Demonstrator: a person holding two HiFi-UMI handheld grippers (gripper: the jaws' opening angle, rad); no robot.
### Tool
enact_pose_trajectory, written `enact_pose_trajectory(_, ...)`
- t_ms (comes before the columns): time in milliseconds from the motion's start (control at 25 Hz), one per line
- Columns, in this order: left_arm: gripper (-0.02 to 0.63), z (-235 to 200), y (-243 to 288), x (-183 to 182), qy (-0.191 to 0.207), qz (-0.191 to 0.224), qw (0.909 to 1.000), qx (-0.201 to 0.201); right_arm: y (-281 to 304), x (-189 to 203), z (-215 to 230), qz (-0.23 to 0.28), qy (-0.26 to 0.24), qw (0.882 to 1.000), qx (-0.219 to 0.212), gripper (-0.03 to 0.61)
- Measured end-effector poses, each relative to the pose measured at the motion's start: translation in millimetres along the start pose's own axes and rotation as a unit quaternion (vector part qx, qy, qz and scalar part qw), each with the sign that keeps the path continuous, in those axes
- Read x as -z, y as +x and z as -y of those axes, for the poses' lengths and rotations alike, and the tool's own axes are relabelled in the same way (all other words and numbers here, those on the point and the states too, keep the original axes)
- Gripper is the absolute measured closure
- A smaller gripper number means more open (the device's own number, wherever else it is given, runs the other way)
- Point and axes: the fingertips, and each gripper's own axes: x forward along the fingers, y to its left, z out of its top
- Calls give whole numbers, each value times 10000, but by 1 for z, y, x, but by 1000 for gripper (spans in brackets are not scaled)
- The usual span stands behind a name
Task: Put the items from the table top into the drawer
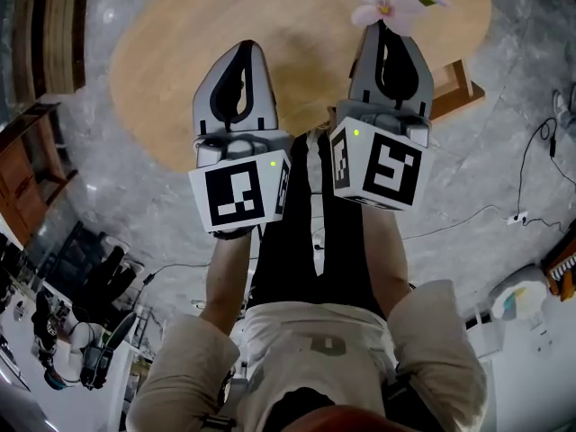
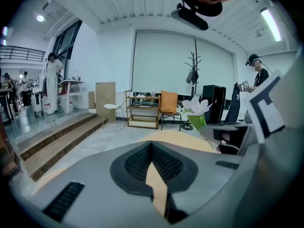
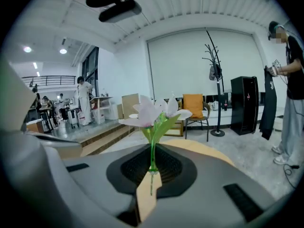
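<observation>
A grey marbled floor point(image 1: 504, 133) is spreading beneath the whole scene. An oval wooden worktop point(image 1: 180, 70) is standing on it, seen steeply from above in the head view.

A person in pale sleeves point(image 1: 436, 331) is reaching both arms out over the near edge of that worktop. Each hand is carrying a hand-held gripper, and the two are riding side by side, apart.

The left hand-held gripper point(image 1: 241, 50) is pointing out over the wood with its jaws drawn together at the tips. Nothing is lying between them. In its own view the ribbed pads point(image 2: 137, 164) are meeting, and only a sliver of wood is showing through the slot below.

The right hand-held gripper point(image 1: 392, 32) is clamping narrowly on the thin green stem of an artificial flower point(image 1: 389, 0). The pink-white petals are standing above the jaw tips, over the far rim of the worktop in the head view. In the right gripper view the stem is running upright between the jaws. Blossoms and green leaves are fanning out above them, clear of the wood.

Each gripper is bearing a cube point(image 1: 236, 196) with black-and-white square markers at its rear.

Beyond, an orange chair point(image 3: 194, 101), a coat stand point(image 3: 213, 70) and a bystander point(image 3: 290, 84) at the right edge are filling the bright room.
</observation>
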Motion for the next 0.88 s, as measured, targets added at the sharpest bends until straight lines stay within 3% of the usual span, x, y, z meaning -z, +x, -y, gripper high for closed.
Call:
enact_pose_trajectory(240,606,32,8,-8,-15,99,9999,46,-33,-4,21,16,-605,9980,-155,548)
enact_pose_trajectory(600,606,22,9,-2,140,6,9998,165,-29,-4,19,-5,-698,9975,-82,548)
enact_pose_trajectory(720,606,32,16,6,180,-69,9994,282,-24,9,48,-129,-430,9988,210,548)
enact_pose_trajectory(880,606,72,29,22,301,-198,9974,625,-37,40,131,-342,119,9942,1010,548)
